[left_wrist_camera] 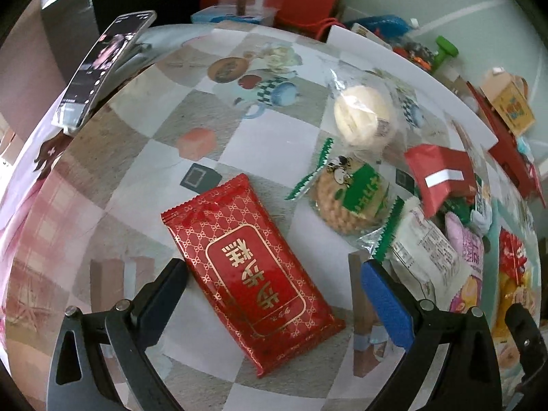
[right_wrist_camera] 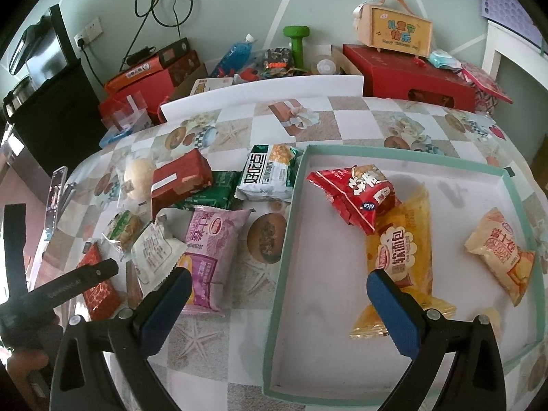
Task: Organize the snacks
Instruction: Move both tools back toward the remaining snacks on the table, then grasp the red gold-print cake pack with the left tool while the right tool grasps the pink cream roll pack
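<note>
My left gripper (left_wrist_camera: 274,270) is open, low over the table, its fingers on either side of a flat red packet with gold characters (left_wrist_camera: 250,274). Beyond it lie a cookie pack with green edges (left_wrist_camera: 352,198), a pale round bun in clear wrap (left_wrist_camera: 363,113) and a red pouch (left_wrist_camera: 438,174). My right gripper (right_wrist_camera: 277,281) is open and holds nothing, hovering over the left wall of a white tray with a green rim (right_wrist_camera: 287,239). In the tray lie a red snack bag (right_wrist_camera: 356,198), a yellow bread pack (right_wrist_camera: 404,253) and an orange pack (right_wrist_camera: 503,253). A purple pack (right_wrist_camera: 212,253) lies left of the tray.
A checkered tablecloth (right_wrist_camera: 346,120) covers the table. Loose snacks are piled left of the tray, among them a white-green bag (right_wrist_camera: 267,174) and a dark green pack (right_wrist_camera: 212,188). A phone (left_wrist_camera: 102,68) stands at the table's left edge. Red boxes (right_wrist_camera: 411,75), a green dumbbell (right_wrist_camera: 298,44) and a blue bottle (right_wrist_camera: 236,51) crowd the back.
</note>
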